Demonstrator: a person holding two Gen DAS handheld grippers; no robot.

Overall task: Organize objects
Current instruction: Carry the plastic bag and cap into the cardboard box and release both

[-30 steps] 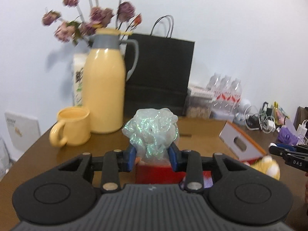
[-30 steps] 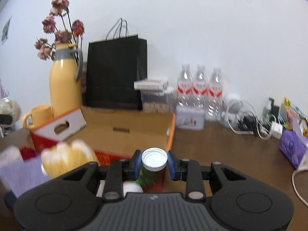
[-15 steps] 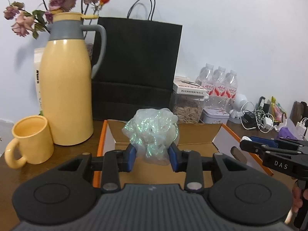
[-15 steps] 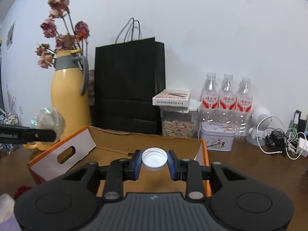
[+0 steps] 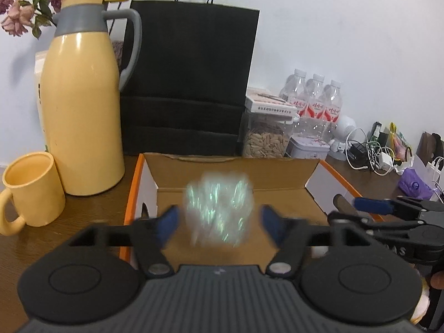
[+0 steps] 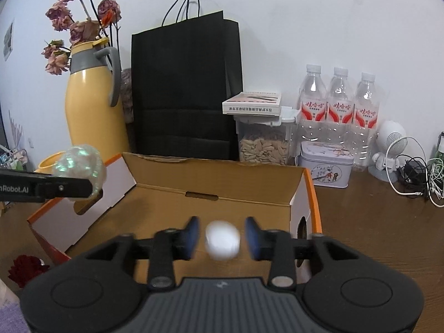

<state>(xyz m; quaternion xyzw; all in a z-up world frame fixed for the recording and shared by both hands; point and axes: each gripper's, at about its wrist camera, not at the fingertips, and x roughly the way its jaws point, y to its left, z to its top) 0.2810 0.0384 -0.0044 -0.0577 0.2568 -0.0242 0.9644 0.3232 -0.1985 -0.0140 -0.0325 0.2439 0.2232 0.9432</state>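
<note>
With both jaws opening, the ball (image 5: 219,211) at frame centre and the bottle (image 6: 222,239) fall free between them over the box (image 6: 211,208), and either may bounce out onto the counter (image 6: 374,222).

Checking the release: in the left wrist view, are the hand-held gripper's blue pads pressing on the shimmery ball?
No. The left hand-held gripper is opening, with gaps between both pads and the shimmery ball above the cardboard box.

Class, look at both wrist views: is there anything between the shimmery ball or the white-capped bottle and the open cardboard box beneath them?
Nothing visible. The left gripper and right gripper are opening, with the shimmery ball and white-capped bottle blurred between their separated pads, directly over the cardboard box, whose visible floor is bare.
</note>
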